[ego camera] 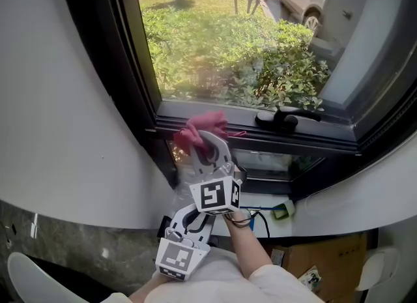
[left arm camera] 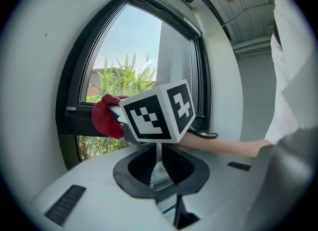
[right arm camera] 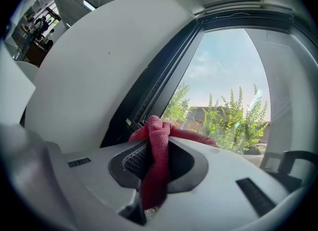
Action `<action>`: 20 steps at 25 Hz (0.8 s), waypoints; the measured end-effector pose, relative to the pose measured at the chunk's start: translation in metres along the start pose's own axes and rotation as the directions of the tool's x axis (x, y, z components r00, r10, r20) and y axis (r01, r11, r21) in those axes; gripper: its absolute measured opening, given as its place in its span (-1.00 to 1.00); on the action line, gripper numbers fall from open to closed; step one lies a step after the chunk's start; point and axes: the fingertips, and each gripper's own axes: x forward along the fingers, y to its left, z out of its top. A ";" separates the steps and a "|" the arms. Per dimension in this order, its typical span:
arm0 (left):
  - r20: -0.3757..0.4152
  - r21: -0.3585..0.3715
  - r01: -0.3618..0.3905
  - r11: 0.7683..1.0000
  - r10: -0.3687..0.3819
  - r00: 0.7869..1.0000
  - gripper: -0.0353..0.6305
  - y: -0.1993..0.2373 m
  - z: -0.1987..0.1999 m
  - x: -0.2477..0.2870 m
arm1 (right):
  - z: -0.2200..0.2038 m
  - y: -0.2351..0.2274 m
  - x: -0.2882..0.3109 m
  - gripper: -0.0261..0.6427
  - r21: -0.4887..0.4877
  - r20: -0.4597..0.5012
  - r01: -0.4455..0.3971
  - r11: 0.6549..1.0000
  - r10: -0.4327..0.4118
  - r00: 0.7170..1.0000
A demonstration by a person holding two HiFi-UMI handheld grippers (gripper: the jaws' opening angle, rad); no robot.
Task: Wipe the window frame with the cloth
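The head view looks steeply down on the window frame (ego camera: 326,140); the left gripper view and right gripper view face it closely from below.

Left gripper (ego camera: 189,220) and right gripper (ego camera: 207,142) are showing light grey shells, black pads (right arm camera: 134,160); each is carrying a white cube (ego camera: 218,195) with black square markers. Person is wearing white sleeves (ego camera: 280,282), dark wrist band (ego camera: 240,221).
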 end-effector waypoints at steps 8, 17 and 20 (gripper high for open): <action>0.007 0.011 0.010 1.000 -0.010 1.000 -0.77 -0.008 0.001 0.006 | -0.005 -0.008 -0.007 -0.71 0.008 -0.003 0.004 1.000 -0.004 1.000; 0.039 0.035 -0.002 0.999 0.001 0.999 -0.77 -0.004 -0.002 0.009 | -0.005 -0.007 -0.009 -0.71 0.001 0.016 0.010 1.000 -0.010 1.000; 0.041 0.034 -0.001 0.999 0.000 0.999 -0.77 -0.004 -0.001 0.011 | -0.005 -0.009 -0.009 -0.71 -0.002 0.016 0.009 1.000 -0.009 1.000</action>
